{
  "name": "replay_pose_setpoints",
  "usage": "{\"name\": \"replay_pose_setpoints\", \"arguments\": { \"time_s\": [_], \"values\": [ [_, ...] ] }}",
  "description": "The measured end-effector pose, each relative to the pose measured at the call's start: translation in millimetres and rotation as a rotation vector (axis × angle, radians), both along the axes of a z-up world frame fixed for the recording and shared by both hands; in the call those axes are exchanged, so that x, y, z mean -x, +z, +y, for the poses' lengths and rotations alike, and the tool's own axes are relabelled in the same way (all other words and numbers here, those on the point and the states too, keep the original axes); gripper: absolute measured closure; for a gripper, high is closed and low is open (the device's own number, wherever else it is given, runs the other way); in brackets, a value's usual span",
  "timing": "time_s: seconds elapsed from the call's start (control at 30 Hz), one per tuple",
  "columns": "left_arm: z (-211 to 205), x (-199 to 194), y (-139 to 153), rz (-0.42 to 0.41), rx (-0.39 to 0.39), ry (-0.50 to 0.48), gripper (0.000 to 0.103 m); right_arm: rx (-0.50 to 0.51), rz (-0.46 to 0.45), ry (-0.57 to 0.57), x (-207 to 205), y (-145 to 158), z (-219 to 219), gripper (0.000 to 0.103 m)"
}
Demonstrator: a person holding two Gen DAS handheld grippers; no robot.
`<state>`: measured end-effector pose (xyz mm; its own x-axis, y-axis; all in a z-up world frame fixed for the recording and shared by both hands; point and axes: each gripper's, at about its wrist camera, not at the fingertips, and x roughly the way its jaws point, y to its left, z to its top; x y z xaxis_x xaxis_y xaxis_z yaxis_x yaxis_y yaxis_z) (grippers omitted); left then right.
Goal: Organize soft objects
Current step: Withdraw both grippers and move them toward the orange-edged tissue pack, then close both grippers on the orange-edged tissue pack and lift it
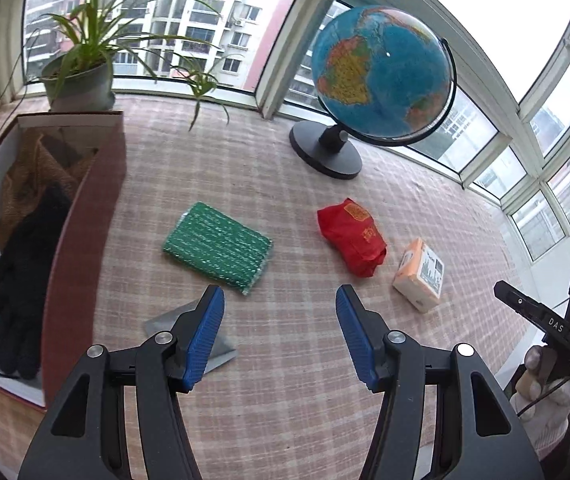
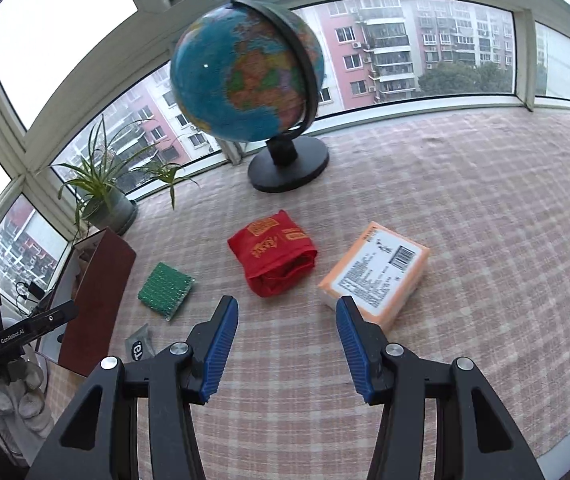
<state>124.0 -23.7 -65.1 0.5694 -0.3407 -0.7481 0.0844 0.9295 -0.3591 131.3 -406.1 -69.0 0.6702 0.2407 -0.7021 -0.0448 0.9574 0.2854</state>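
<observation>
Box (image 1: 81,216) with gloves at far left, then green pad (image 1: 217,249) just ahead-left of left gripper (image 1: 280,334), long axis slanting down-right, red pouch (image 2: 273,264) and orange pack (image 2: 377,274) nearer right gripper (image 2: 287,340); both jaws part-open, empty.

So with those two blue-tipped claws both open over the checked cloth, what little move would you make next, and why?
Probably ease the left gripper forward and down onto the green pad. Its jaws stand open and empty, and the pad lies just ahead of them, the loose item nearest the box, which already holds a black glove. The right gripper, also open, hovers near the red pouch.
</observation>
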Motion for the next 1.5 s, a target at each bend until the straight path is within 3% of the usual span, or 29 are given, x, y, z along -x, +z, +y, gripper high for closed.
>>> {"name": "replay_pose_setpoints", "arguments": {
  "time_s": [0.23, 0.37, 0.6, 0.83, 1.23, 1.5],
  "values": [
    [-66, -22, -11, 0.020, 0.007, -0.107, 0.046, -0.018, 0.048, -0.071, -9, -17, -48, 0.056],
    [-105, -35, -15, 0.029, 0.014, -0.201, 0.038, -0.037, 0.081, -0.093, -18, -30, -71, 0.056],
    [-179, -60, -22, 0.026, -0.077, -0.385, 0.035, -0.102, 0.134, -0.114, -36, -56, -103, 0.056],
    [-232, -94, -41, 0.074, -0.090, -0.482, 0.035, -0.152, 0.173, -0.079, -55, -72, -110, 0.055],
    [-269, -122, -72, 0.137, -0.133, -0.593, 0.035, -0.273, 0.236, -0.072, -86, -93, -124, 0.055],
    [-273, -130, -87, 0.201, -0.102, -0.609, 0.037, -0.345, 0.273, -0.063, -99, -108, -121, 0.056]
  ]
}}
